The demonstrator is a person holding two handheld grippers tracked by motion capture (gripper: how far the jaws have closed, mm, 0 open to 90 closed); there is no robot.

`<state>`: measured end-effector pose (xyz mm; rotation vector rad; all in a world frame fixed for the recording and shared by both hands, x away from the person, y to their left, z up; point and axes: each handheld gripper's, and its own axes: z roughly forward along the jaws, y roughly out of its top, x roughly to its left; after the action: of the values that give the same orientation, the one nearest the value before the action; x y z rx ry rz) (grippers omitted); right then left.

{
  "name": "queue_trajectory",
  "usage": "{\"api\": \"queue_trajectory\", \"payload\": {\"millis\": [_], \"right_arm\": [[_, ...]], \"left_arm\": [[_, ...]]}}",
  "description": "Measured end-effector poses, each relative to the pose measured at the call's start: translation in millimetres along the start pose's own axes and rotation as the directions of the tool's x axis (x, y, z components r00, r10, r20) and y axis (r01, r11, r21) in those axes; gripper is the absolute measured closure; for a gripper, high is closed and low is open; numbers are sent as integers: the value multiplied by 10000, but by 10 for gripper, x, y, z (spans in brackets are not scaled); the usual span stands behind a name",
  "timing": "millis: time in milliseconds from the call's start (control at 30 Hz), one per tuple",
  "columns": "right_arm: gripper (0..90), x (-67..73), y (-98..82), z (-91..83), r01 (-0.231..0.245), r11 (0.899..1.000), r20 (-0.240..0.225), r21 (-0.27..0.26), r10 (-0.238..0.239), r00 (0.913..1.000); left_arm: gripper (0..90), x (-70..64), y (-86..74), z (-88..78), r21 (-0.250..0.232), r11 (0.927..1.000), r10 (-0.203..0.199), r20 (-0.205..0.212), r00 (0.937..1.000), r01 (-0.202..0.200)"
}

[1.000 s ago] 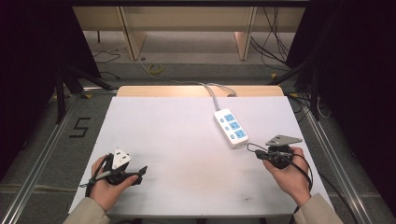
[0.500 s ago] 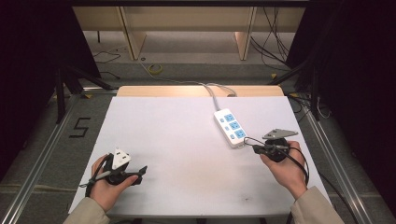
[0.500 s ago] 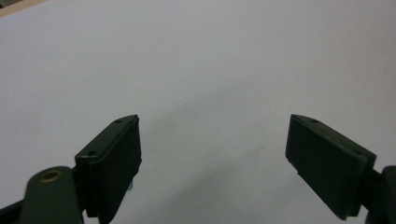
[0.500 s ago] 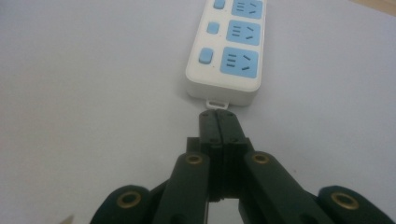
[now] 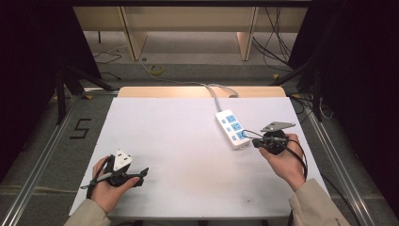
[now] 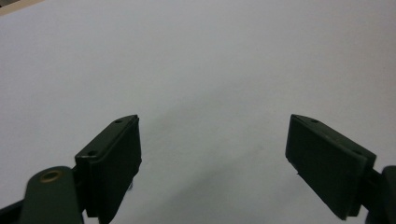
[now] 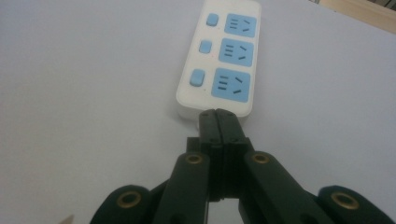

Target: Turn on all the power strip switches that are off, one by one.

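A white power strip (image 5: 232,128) with three blue sockets and blue switches lies on the right half of the white table (image 5: 188,141); its grey cable runs off the far edge. My right gripper (image 5: 254,142) is shut with nothing between its jaws, and its tips sit just at the near end of the power strip (image 7: 222,58), as the right gripper view shows with the right gripper (image 7: 217,114) pressed together. My left gripper (image 5: 142,173) rests at the front left, held in a hand. In the left gripper view the left gripper (image 6: 212,149) stands wide open over bare table.
A wooden board (image 5: 202,92) borders the table's far edge. Metal rails (image 5: 42,155) run along both sides, with a "5" mark (image 5: 81,128) on the floor at left. Loose cables (image 5: 277,42) lie on the floor beyond the table.
My right gripper has moved away from me and slightly up, ending at the near end of the power strip. The left gripper has stayed in place.
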<state>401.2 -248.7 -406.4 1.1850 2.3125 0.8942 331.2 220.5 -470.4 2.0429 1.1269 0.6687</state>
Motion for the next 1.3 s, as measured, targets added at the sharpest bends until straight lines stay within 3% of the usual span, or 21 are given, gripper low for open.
{"api": "queue_trajectory", "payload": {"millis": [567,1300], "right_arm": [[900,-64,283,197,106,9997,82,201,-107,9999],[900,-95,501,436,135,9989,52,443,-137,9999]], "left_arm": [[181,-14,-1,13,52,10000,58,54,10000,-58],[181,-23,-4,21,76,9999,94,71,9999,-95]]}}
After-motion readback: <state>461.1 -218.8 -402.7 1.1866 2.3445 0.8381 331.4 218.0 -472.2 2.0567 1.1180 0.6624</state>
